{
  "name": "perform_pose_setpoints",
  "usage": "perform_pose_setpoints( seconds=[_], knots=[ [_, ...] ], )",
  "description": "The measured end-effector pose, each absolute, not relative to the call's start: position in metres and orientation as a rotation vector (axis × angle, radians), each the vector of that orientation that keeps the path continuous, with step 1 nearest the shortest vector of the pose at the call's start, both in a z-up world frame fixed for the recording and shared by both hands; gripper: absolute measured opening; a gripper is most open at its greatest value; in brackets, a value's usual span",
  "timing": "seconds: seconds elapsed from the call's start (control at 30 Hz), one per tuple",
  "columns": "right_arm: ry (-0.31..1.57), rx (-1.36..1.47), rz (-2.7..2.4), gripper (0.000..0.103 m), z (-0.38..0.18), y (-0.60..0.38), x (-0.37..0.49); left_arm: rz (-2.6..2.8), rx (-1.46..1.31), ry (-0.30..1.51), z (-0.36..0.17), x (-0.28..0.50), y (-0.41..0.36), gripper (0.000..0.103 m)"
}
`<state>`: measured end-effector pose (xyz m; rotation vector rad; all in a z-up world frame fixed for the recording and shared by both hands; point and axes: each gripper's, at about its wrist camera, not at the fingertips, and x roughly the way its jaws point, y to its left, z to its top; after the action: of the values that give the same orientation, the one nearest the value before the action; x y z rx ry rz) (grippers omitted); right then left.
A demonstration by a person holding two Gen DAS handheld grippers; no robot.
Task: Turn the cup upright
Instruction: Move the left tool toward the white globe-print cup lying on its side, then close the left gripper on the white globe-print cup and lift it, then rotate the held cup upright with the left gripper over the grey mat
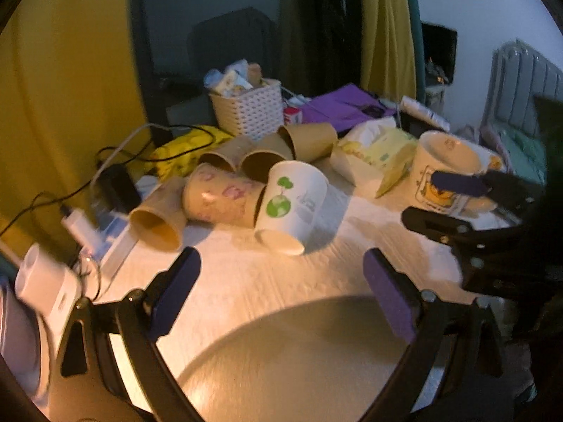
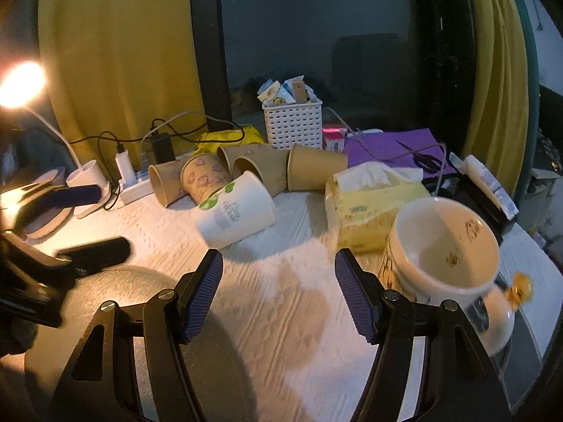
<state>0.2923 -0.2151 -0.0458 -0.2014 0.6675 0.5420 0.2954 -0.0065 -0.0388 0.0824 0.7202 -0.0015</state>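
A white paper cup with a green globe print (image 1: 293, 205) (image 2: 237, 212) lies on its side on the white table, mouth toward me. Behind it lie several brown paper cups (image 1: 267, 156) (image 2: 313, 170) and a pink-patterned one (image 1: 221, 195) (image 2: 206, 177), all on their sides. My left gripper (image 1: 281, 263) is open and empty, just in front of the white cup. My right gripper (image 2: 278, 263) is open and empty, in front of and right of the white cup. Each gripper shows in the other's view, the right one (image 1: 440, 204) and the left one (image 2: 88, 221).
A white mug with a cartoon print (image 2: 443, 260) (image 1: 447, 165) stands upright at the right. A tissue pack (image 2: 369, 207), a white basket (image 2: 293, 123), a purple folder (image 2: 394, 151), a power strip with chargers (image 2: 137, 183) and a lit lamp (image 2: 21, 84) ring the cups.
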Motion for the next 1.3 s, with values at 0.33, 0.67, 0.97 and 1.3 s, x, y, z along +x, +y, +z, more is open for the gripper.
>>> perform_pose_setpoints(
  seconds=[0.33, 0.67, 0.97, 1.3],
  knots=[
    [0.635, -0.258, 0.558, 0.069, -0.043, -0.215, 0.311, -0.021, 0.114, 0.793, -0.068, 0.360, -0.006, 0.089],
    [0.616, -0.273, 0.541, 0.069, -0.040, -0.216, 0.314, -0.028, 0.119, 0.869, -0.086, 0.382, -0.005, 0.063],
    [0.583, -0.315, 0.492, 0.069, -0.028, -0.214, 0.291, -0.035, 0.050, 0.794, -0.059, 0.338, 0.000, 0.062],
    [0.567, -0.284, 0.520, 0.069, -0.004, -0.208, 0.236, -0.055, -0.020, 0.693, -0.022, 0.241, -0.002, 0.062]
  ],
)
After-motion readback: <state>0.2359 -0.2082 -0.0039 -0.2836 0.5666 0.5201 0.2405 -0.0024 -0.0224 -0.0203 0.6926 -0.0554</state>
